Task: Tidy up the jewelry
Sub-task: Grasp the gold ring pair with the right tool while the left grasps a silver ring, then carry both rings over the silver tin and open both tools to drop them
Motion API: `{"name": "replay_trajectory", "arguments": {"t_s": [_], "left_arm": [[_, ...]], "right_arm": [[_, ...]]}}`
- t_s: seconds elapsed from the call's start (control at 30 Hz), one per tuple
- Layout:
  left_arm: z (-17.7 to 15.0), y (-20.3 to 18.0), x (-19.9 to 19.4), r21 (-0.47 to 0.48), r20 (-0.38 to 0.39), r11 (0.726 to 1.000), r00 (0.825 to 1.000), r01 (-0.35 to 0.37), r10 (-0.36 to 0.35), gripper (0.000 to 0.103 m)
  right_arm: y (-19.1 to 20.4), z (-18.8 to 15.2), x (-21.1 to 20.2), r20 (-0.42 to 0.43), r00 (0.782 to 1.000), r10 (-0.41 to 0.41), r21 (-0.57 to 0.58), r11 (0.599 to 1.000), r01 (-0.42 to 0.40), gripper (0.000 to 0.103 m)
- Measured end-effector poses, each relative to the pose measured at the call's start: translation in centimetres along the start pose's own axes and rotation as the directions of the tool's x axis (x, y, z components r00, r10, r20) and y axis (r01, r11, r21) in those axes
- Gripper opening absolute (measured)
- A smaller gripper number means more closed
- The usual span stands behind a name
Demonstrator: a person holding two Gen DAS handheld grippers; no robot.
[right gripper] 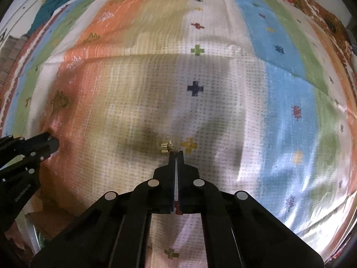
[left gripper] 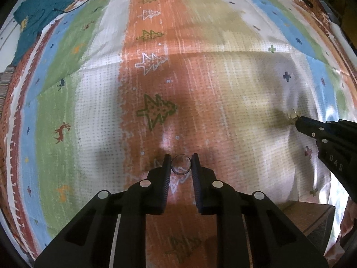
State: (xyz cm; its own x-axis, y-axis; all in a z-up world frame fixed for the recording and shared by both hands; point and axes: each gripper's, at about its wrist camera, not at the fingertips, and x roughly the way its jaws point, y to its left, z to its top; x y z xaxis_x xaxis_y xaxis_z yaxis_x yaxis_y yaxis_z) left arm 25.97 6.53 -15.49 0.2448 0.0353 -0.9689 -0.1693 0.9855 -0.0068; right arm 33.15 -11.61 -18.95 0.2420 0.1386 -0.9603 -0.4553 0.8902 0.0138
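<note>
On the patterned rug [left gripper: 93,102], the left hand-held gripper [left gripper: 181,164] pinches a thin ring [left gripper: 181,164] across its rim; right of it, the right hand-held gripper [right gripper: 176,154] nips a small gold earring [right gripper: 165,146]. Both look light, slippery, easily bent.

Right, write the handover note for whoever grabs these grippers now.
Left gripper: fingers closed around a plain ring on the orange stripe of the patterned cloth, touching both sides.
Right gripper: shut on a small gold jewelry piece at its tips, over the white stripe.
Done: both pieces gripped, seemingly still at cloth level.
Left: lift both and put them away; a wooden box shows at the near edge, possibly the destination.
</note>
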Motion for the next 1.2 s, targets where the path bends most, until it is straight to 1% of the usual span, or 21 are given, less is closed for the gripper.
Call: {"name": "replay_trajectory", "arguments": {"t_s": [0.3,0.57,0.93,1.07,1.2], "left_arm": [[-0.4,-0.2,-1.6,0.003,0.031,1.0,0.999,0.018,-0.018,0.018],[-0.7,-0.5,-3.2,-0.004,0.055,0.999,0.998,0.032,-0.032,0.018],[-1.8,-1.1,-4.9,0.003,0.083,0.999,0.996,0.043,-0.043,0.018],[-2.3,-1.4,-6.0,0.006,0.104,0.999,0.993,0.048,-0.049,0.018],[-2.6,-1.4,-7.1,-0.006,0.132,0.999,0.991,0.037,-0.036,0.018]], "right_arm": [[0.2,0.1,-2.2,0.036,0.999,0.025,-0.004,1.0,-0.025,0.003],[0.8,-0.4,-3.1,0.053,0.998,0.021,-0.015,1.0,-0.02,0.003],[1.8,-2.0,-5.2,0.081,0.997,0.018,-0.039,0.999,-0.015,0.003],[2.2,-2.5,-6.3,0.101,0.995,0.021,-0.048,0.999,-0.016,0.003],[2.2,-2.9,-6.9,0.111,0.994,0.021,-0.048,0.999,-0.015,0.003]]}}
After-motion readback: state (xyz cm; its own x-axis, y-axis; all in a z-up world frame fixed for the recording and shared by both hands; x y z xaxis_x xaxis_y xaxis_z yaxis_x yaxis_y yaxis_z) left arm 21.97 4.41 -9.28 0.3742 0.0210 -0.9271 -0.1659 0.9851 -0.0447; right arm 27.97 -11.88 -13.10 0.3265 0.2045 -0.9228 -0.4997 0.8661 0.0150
